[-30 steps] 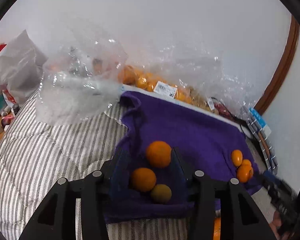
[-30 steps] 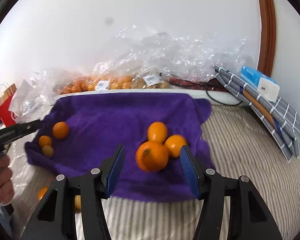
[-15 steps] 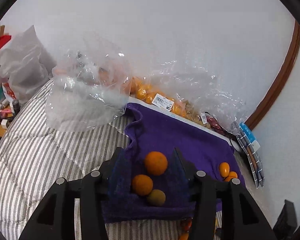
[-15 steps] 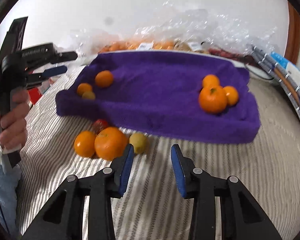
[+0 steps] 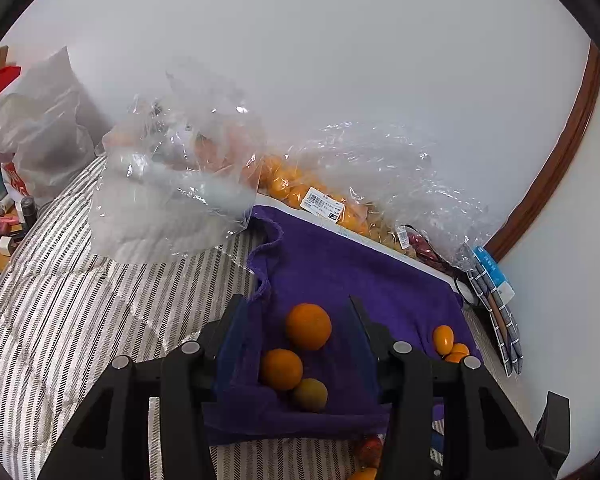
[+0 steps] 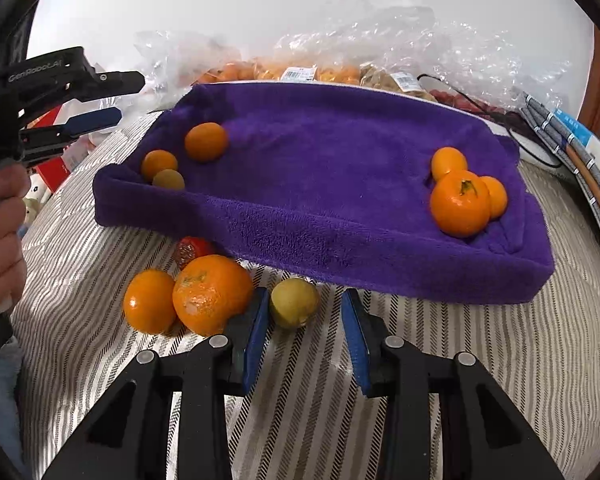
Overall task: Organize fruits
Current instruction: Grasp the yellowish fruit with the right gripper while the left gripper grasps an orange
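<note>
A purple towel (image 6: 320, 152) lies on the striped bed with two oranges and a greenish fruit (image 6: 168, 179) at its left end and a big tangerine (image 6: 460, 204) with two small ones at its right. In front of it lie a large orange (image 6: 212, 294), a smaller orange (image 6: 150, 300), a red fruit (image 6: 190, 248) and a yellow-green fruit (image 6: 294, 306). My right gripper (image 6: 306, 296) is low over the bed, its jaws closing, with the yellow-green fruit at its tips beside the left finger and not pinched. My left gripper (image 5: 294, 300) hovers open over the towel's left fruits (image 5: 308, 326).
Clear plastic bags of oranges (image 5: 300, 192) line the wall behind the towel, and one crumpled bag (image 5: 168, 200) rests on the bed to the left. Folded checked cloth and a blue box (image 6: 580, 140) sit at the right. A person's hand (image 6: 0, 220) holds the left gripper's handle.
My right gripper swung away from the tangerine cluster, came down in front of the towel to the loose fruits, and narrowed its jaws. The left gripper barely moved.
</note>
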Tool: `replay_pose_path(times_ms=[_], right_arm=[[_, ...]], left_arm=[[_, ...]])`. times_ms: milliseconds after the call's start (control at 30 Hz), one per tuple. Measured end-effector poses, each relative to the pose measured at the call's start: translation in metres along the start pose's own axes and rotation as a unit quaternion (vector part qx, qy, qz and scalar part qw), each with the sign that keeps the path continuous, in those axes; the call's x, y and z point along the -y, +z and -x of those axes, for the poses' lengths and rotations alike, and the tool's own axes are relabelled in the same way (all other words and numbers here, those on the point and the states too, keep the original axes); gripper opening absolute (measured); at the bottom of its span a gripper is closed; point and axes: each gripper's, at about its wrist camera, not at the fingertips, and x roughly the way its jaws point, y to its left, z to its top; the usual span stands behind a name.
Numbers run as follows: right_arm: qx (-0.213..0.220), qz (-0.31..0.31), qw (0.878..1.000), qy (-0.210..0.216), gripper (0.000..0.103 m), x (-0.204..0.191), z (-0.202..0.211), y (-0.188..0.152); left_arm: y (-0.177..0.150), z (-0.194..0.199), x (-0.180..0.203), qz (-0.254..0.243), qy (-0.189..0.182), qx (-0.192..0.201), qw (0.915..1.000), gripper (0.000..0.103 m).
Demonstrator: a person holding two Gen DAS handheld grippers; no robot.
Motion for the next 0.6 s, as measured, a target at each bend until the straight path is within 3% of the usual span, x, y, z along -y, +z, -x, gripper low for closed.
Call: replay_pose_path(times_ms=[33,267,400,600], right_arm=[[0.002,-0.002,1.0,0.003,0.025,0.001,0.0,0.0],[0.018,-0.021,1.0,-0.012,0.025,0.016,0.018,-0.011],[0.021,-0.033,0.999,-0.03,0.025,0.035,0.035,-0.024],[0.018,-0.076,0.996,-0.048,0.025,0.075,0.053,-0.046]], left_arm=[[0.0,-0.001,0.001,-0.001,0.0,-0.001,1.0,0.048],[-0.006,0.001,0.011,-0.024,-0.003,0.006,0.9997,0.047],[-0.014,0.011,0.023,-0.052,0.014,0.021,0.9983,0.046],[-0.046,0.029,0.033,-0.078,-0.022,-0.033,0.9962,0.046]])
